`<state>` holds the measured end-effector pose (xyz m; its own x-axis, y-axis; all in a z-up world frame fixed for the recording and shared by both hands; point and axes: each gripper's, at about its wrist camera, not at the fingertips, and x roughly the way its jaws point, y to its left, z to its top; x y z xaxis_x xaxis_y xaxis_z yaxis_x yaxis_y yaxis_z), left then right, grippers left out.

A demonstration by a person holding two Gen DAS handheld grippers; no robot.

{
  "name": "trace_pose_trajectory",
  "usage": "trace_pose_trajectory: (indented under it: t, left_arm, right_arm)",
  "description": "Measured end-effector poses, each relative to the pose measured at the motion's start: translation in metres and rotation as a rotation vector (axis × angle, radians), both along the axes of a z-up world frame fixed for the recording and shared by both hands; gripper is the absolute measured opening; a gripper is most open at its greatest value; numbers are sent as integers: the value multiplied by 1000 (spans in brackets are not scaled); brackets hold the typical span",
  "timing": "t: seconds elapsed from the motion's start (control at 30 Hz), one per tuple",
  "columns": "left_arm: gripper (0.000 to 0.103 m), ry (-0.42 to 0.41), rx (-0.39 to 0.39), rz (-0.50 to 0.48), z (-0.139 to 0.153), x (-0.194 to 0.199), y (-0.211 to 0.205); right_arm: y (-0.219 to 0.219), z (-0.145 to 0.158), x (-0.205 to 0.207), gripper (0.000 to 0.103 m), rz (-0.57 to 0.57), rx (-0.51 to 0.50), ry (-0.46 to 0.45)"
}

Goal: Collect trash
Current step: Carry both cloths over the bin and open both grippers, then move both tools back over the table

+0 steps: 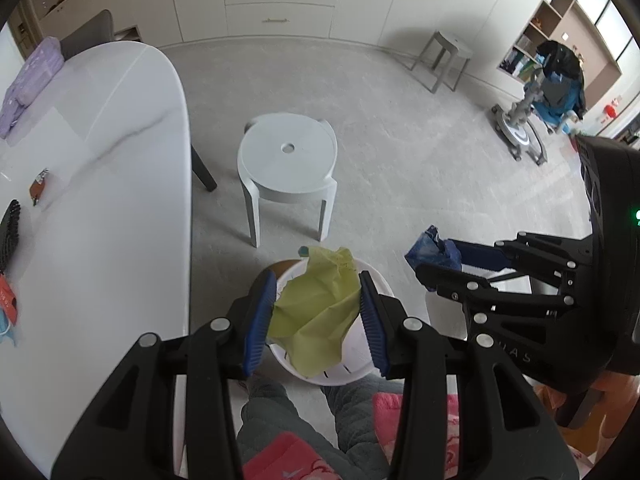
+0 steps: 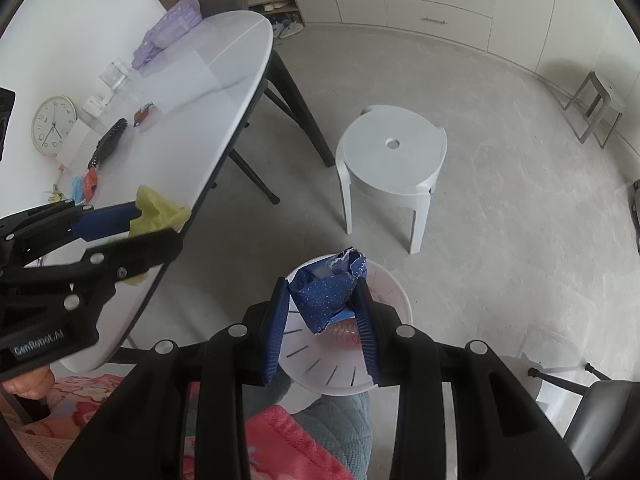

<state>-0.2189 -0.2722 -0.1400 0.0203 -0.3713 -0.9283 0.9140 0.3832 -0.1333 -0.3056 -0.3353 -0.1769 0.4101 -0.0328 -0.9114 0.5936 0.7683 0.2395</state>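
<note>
Beside the white table (image 2: pixel 224 60), over a white bin (image 2: pixel 384 300) on grey floor (image 1: pixel 400 140); left gripper (image 1: pixel 318 308) clamps yellow paper (image 1: pixel 316 316), right gripper (image 2: pixel 324 312) blue wrapper (image 2: pixel 324 296); stool (image 1: pixel 288 156) beyond.

a white stool (image 1: pixel 287 156) stands near a white table (image 1: pixel 120 160) bearing a clock (image 2: pixel 54 125).

Left tongs (image 1: pixel 318 312) pinch yellow paper (image 1: pixel 316 312) over white bin (image 1: pixel 344 372)

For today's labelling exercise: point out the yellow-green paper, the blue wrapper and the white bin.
yellow-green paper (image 1: pixel 316 312), left wrist view, crumpled middle.
blue wrapper (image 2: pixel 324 296), right wrist view, dotted front face.
white bin (image 2: pixel 340 376), right wrist view, slotted near wall.
</note>
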Motion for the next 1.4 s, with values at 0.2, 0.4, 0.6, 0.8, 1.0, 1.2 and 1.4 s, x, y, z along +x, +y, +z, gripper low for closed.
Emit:
trace_pose_trajectory:
  t: [0.2, 0.4, 0.6, 0.8, 1.0, 1.2, 1.4]
  left_arm:
    - [86, -12, 24, -23, -2, -7, 2]
    - [87, -15, 26, -35, 3, -3, 5]
    - [87, -32, 15, -7, 7, 0, 8]
    - [87, -35, 2, 60, 11, 18, 22]
    - [87, -37, -9, 116, 13, 37, 34]
    - [87, -38, -19, 189, 16, 60, 51]
    - [87, -31, -19, 347, 14, 105, 87]
  right_arm:
    - [1, -4, -9, 35, -10, 13, 5]
    - [3, -6, -11, 35, -11, 15, 9]
    - [5, -9, -10, 39, -5, 15, 24]
    - [8, -14, -4, 100, -19, -50, 132]
    - [-4, -17, 1, 100, -82, 20, 113]
    - [-4, -13, 21, 100, -80, 4, 115]
    - [3, -9, 57, 100, -34, 6, 98]
